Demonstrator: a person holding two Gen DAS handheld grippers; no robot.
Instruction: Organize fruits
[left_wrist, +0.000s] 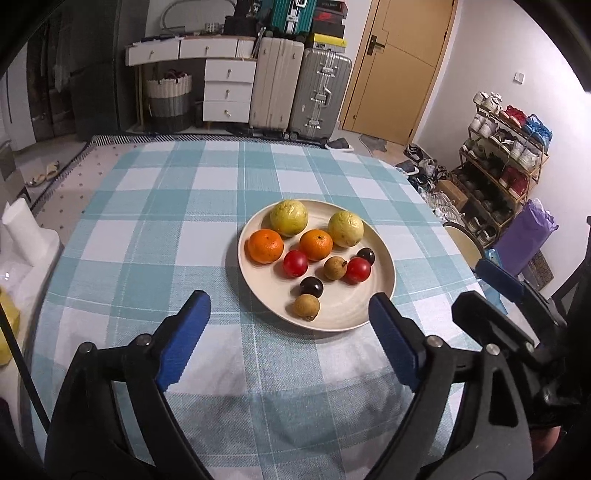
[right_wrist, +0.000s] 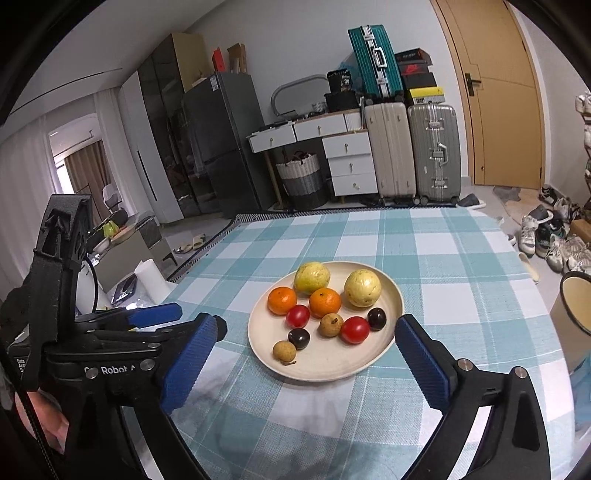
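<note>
Hovering over the desk's near edge, the left gripper (left_wrist: 290, 308) and right gripper (right_wrist: 306, 334) both stood spread wide and empty; the plate (left_wrist: 382, 275) of fruits lay just ahead of them, mid-desk, slightly nearer the left's right finger; judging by that, either could reach first; "Robot" was readable on the left gripper's body.

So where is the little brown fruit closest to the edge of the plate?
In the left wrist view, that brown fruit sits at the near rim of the plate, just in front of a dark plum and apart from both open tongs.
</note>
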